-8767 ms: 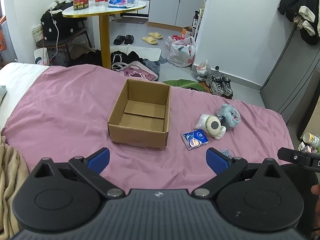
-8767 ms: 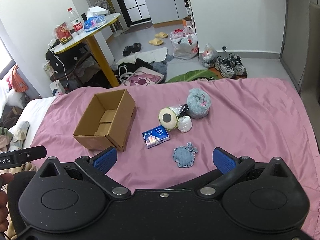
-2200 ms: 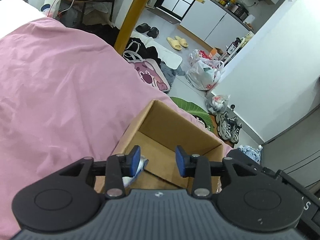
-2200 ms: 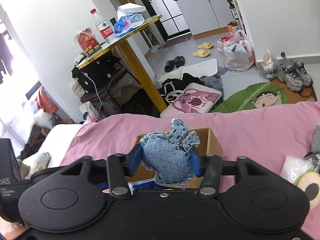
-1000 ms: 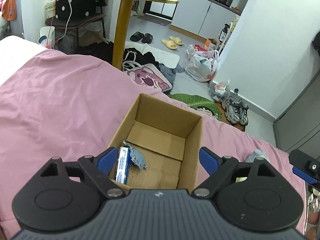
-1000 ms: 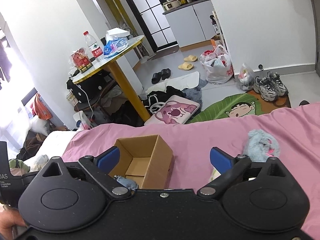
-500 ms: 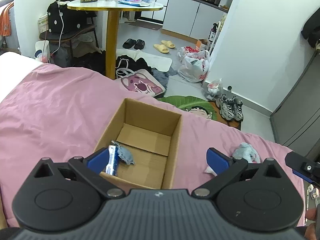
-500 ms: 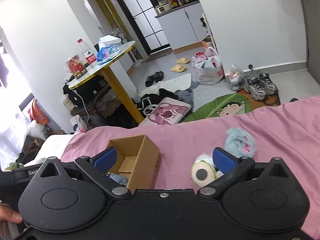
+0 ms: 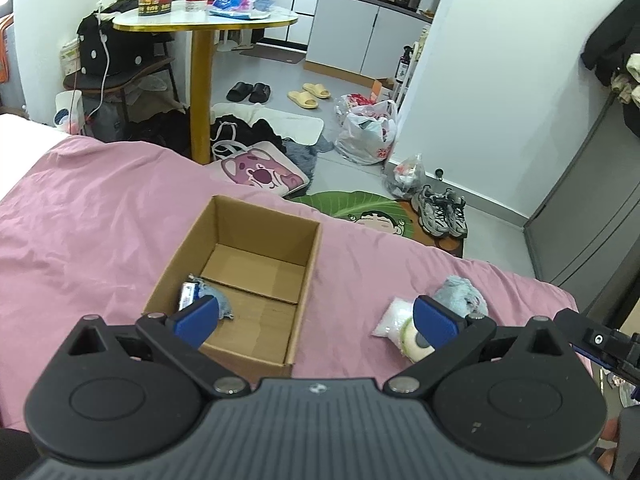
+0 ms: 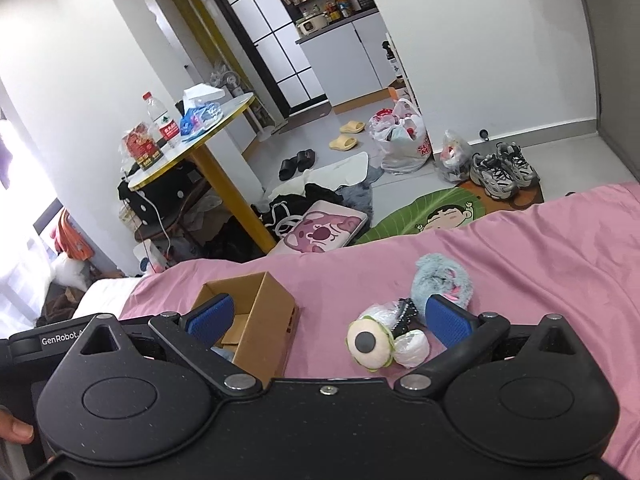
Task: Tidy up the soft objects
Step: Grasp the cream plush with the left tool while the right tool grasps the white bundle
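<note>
Ahead of the left tongs, a cardboard box stands open on the pink bed cover. Inside the box, against its left wall and just behind the left blue pad of these tongs, lie a small blue packet and a denim piece, touching each other. The rest of the box floor is bare cardboard. The left tongs are spread wide and hold nothing.

To the right of the box, well apart from it, the remaining soft things lie together on the cover: a round cream toy with a grey dot, a white wrapped ball touching it, and a fluffy grey-blue toy just behind them. The right tongs hover over this group, their arms spread wide and nothing between them; the cream toy sits in the gap between the blue pads.

Beyond the bed, on the floor, are a pink cushion, a green leaf mat, grey sneakers and a yellow-legged bench carrying a bottle and packets. A fingertip shows at the lower left edge of the right view.
</note>
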Action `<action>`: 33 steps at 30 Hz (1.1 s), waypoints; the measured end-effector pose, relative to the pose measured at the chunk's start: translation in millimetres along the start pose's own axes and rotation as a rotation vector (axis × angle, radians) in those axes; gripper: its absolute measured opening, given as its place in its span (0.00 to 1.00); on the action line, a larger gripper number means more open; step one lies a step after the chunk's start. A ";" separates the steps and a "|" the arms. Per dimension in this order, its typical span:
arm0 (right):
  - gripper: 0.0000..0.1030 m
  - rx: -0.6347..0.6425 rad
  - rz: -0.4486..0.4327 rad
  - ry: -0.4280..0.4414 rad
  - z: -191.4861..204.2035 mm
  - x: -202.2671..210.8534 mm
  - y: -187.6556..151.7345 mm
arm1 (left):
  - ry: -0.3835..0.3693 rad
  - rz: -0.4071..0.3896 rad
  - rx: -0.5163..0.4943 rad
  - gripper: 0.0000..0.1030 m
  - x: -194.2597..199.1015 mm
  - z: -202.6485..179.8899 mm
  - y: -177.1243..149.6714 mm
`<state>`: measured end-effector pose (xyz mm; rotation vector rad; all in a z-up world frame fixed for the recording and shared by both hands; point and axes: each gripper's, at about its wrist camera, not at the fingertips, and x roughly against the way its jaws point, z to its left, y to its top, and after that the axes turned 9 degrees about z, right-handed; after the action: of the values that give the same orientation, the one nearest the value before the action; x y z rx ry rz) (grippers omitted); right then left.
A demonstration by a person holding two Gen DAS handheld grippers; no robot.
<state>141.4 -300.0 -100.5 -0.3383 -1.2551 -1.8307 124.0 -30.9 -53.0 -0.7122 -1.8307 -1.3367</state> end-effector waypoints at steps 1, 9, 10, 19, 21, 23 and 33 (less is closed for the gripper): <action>1.00 -0.005 0.001 0.000 -3.3 1.0 -0.9 | -0.003 -0.002 0.000 1.00 0.4 -2.3 -1.9; 1.00 -0.078 0.007 -0.033 -28.3 4.9 0.8 | -0.009 0.024 -0.009 0.99 -7.5 -26.8 -8.2; 1.00 -0.099 0.005 -0.037 -33.1 4.6 0.7 | -0.011 0.028 -0.013 0.99 -8.9 -30.5 -8.6; 1.00 -0.230 0.062 -0.066 -62.0 -13.1 0.3 | 0.001 0.039 -0.040 0.99 -25.6 -57.7 -9.6; 0.99 -0.267 0.077 -0.060 -68.5 -19.0 1.0 | -0.011 0.050 -0.044 0.97 -32.5 -62.0 -9.0; 0.99 -0.301 0.088 -0.047 -73.5 -24.3 2.1 | -0.020 0.061 -0.044 0.97 -39.8 -66.3 -8.4; 0.89 -0.444 0.177 -0.004 -96.0 -56.8 -2.0 | -0.048 0.128 -0.030 0.91 -86.7 -82.6 -11.9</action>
<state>196.0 -353.7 -181.6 -0.6731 -0.7815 -1.9412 183.8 -113.9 -116.3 -0.8693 -1.7747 -1.2760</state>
